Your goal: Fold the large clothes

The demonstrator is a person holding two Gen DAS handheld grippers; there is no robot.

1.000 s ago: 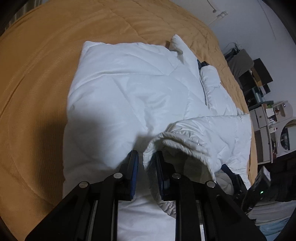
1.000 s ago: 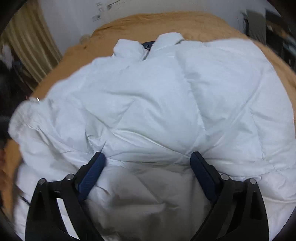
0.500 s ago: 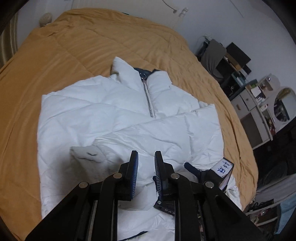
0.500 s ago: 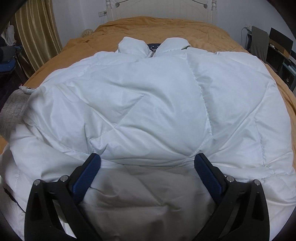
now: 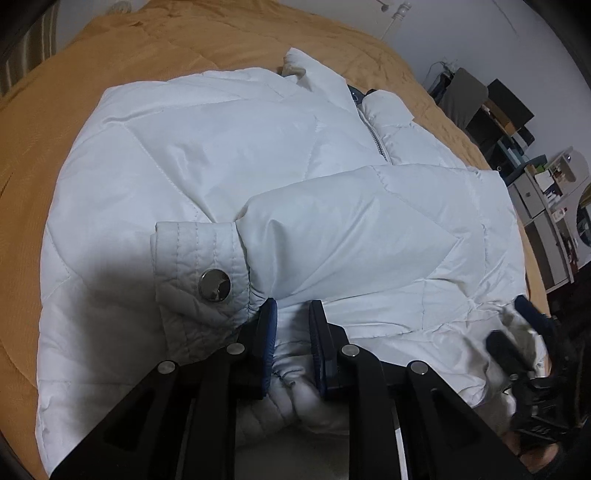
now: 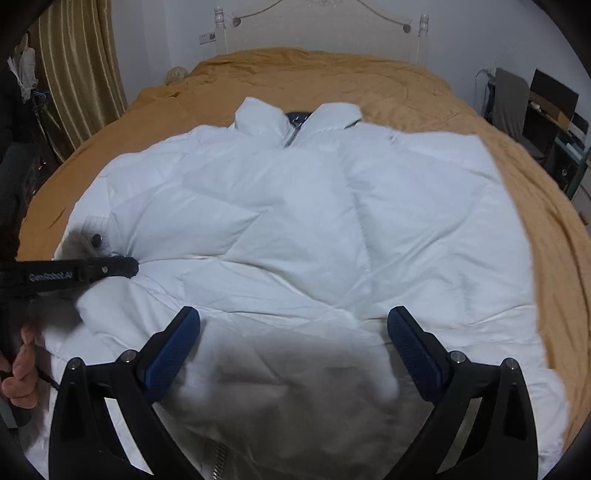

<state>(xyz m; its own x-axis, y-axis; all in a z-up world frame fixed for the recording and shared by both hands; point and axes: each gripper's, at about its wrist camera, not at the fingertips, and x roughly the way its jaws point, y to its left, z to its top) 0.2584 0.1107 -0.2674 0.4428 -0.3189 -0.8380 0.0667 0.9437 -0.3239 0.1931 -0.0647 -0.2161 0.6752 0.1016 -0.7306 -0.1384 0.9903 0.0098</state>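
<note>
A white puffer jacket (image 5: 229,162) lies front up on the orange bed (image 5: 55,110), collar at the far end. One sleeve (image 5: 351,236) is folded across the chest; its cuff (image 5: 199,269) with a silver snap lies just left of my left gripper (image 5: 291,325). The left jaws stand narrowly apart low over the jacket, with a fold of white fabric bulging between them. In the right wrist view the jacket (image 6: 314,221) fills the middle. My right gripper (image 6: 293,332) is wide open above the hem, holding nothing. It shows in the left wrist view (image 5: 517,325).
A white headboard (image 6: 317,33) stands at the bed's far end. Yellow curtains (image 6: 74,74) hang on the left. Dark shelves and clutter (image 6: 543,114) stand along the right side. White drawers (image 5: 546,206) show in the left wrist view.
The left gripper has let go of the sleeve cuff, which now lies flat across the chest, then dropped low over the jacket. The right gripper pulled back a little and stays open.
</note>
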